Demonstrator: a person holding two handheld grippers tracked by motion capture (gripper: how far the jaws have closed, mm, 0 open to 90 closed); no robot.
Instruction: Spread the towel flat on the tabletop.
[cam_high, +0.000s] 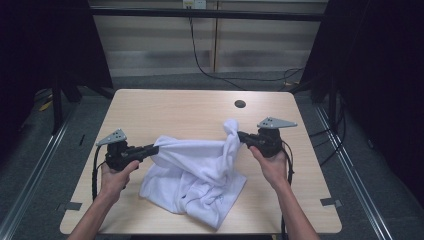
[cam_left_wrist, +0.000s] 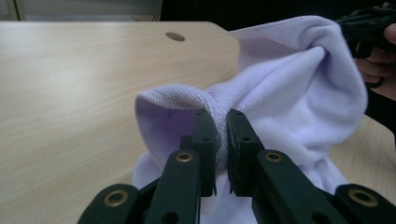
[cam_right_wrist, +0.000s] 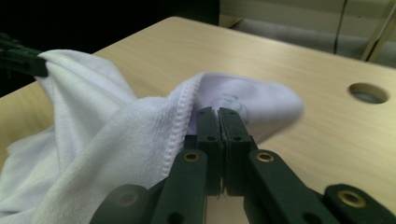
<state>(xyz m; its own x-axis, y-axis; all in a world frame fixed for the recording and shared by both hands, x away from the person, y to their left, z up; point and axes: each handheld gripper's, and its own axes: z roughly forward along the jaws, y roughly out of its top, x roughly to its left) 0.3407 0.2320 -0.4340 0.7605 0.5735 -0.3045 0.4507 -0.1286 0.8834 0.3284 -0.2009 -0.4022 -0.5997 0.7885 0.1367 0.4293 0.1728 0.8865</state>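
We find the white towel (cam_high: 192, 172) lying crumpled on the bench (cam_high: 165, 107), its bulk toward the near edge and roughly midway between the left and right edges. Its lowest corner reaches almost to the near edge.

Just beyond that heap, we note both upper portions of the towel drawn up off the bench. The left gripper (cam_high: 152, 148), held in the left hand (cam_high: 116, 176) toward the left edge, has its jaws pinching a hemmed fold of the towel; in the left gripper view (cam_left_wrist: 222, 135) the cloth sits pressed between the two black jaws, which stand nearly together. The right gripper (cam_high: 241, 135), held in the right hand (cam_high: 272, 165) toward the right edge, has its jaws pressed tight on another edge of the towel; in the right gripper view (cam_right_wrist: 219, 123) the stitched hem runs just beside the jaws and a loose flap of cloth projects past them.

Between the two grippers the towel hangs in a sagging band.

Farther off, we record a round hole (cam_high: 240, 104) in the bench near the far edge, well apart from the towel.
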